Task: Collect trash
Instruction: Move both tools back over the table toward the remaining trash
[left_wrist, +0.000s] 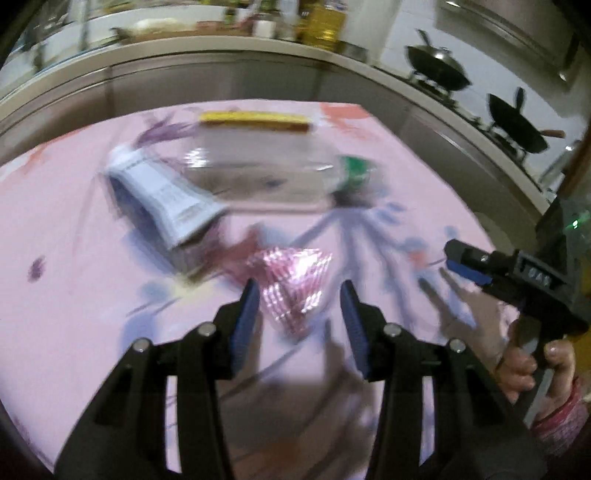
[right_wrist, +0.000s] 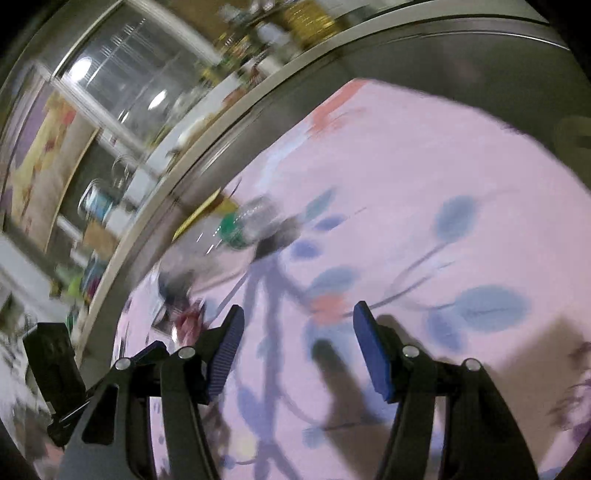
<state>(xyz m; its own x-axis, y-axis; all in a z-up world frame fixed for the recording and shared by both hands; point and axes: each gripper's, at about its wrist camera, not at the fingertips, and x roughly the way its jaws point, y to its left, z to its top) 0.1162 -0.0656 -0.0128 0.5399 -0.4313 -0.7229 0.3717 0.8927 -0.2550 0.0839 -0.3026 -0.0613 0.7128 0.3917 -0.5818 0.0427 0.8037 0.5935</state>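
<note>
the wrapper (left_wrist: 295, 284) looked like shiny, crinkled foil, the bottle (left_wrist: 266, 173) was clear glossy plastic (green cap), and the tablecloth (left_wrist: 74, 258) was matt pink cloth.

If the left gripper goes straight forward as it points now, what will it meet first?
Most likely the shiny pink wrapper: it lies right ahead of the open left gripper, partly between its fingers. Depth is blurred, so contact cannot be judged.

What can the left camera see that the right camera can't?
Only the left wrist view shows the two woks, the blue-and-white carton and the person's hand. Only the right wrist view shows the window and a jar. Both show the clear bottle with its green cap, the pink wrapper and the pink cloth.
</note>
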